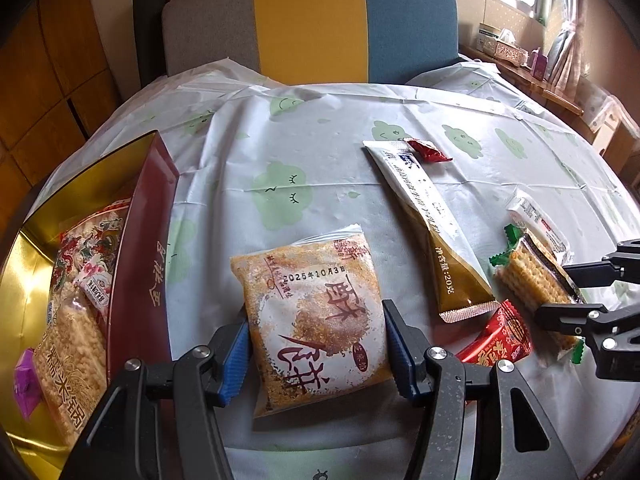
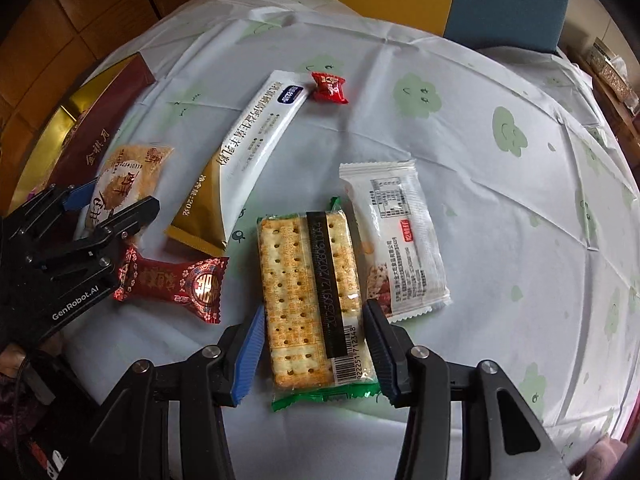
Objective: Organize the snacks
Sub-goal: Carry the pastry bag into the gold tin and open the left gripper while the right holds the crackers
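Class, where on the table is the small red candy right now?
The small red candy lies on the tablecloth toward the far side in the right wrist view, beside the white end of the long sachet.

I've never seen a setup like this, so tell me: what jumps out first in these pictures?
Two black hand-held grippers with blue pads, each straddling a snack on a cloud-print tablecloth. The left hand-held gripper frames an orange pastry packet; the right hand-held gripper frames a cracker pack. At the left sits a gold-lined red box already holding snacks.
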### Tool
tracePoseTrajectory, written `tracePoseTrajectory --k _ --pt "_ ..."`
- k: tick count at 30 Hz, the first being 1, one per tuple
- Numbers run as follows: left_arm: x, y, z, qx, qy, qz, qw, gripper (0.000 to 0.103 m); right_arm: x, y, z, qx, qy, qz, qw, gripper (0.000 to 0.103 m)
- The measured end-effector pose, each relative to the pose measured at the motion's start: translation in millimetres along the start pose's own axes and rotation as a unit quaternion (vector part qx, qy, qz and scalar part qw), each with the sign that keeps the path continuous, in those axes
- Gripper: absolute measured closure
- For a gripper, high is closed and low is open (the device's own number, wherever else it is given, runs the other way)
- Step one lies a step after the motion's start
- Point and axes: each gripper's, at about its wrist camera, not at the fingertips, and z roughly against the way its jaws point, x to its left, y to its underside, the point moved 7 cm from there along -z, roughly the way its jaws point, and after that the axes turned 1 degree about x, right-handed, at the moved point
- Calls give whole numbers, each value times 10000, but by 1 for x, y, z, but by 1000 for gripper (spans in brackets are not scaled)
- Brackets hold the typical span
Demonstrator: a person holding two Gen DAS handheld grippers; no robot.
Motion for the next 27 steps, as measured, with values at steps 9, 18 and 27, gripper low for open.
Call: tracePoseTrajectory --k 9,18,27 --pt "0 1 15 -64 112 55 9999 43 0 -1 -6 22 -2 -11 10000 53" --pt "7 -6 50 -325 202 207 9991 43 1 -1 -6 -24 45 99 9999 52" --pt "48 -10 84 -380 0 668 9970 43 5 2 -6 -29 110 181 9998 52"
